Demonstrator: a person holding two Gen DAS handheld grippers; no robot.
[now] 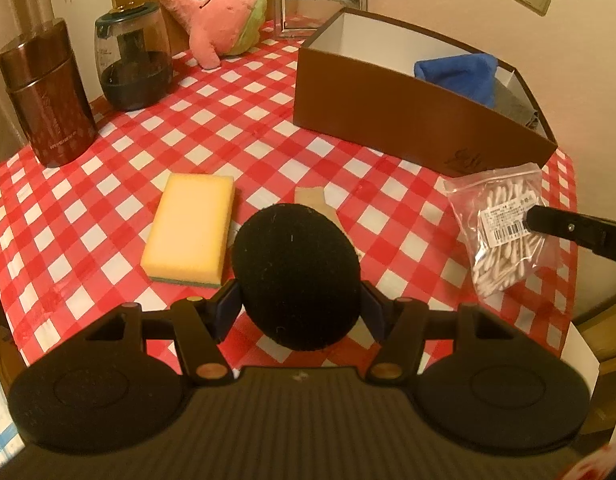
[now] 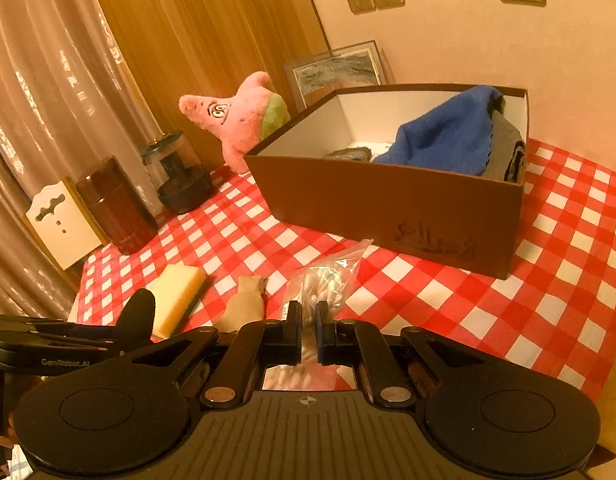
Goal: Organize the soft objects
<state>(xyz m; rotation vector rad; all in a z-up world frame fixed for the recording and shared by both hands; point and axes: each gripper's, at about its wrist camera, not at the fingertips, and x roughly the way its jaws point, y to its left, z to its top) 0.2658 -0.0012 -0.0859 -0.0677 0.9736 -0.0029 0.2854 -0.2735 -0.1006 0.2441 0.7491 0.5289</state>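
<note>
Two matte black handheld grippers. The left gripper (image 1: pixel 300 304) has a ribbed grey-black body, two round black discs at its sides, angular black linkage arms with copper-coloured pivot pins, and blue pads inside its fingers. The right gripper (image 2: pixel 308 332) is built the same, with a small crosshair mark on its ribbed body. Pale lettering runs along the left gripper's side.

Open checked cloth (image 1: pixel 268 120) stretches ahead of the left gripper (image 1: pixel 298 300) up to the brown box (image 1: pixel 408 120); sponge (image 1: pixel 190 228) ahead-left, canister (image 1: pixel 48 92) and jar (image 1: pixel 134 56) crowding far left.
</note>
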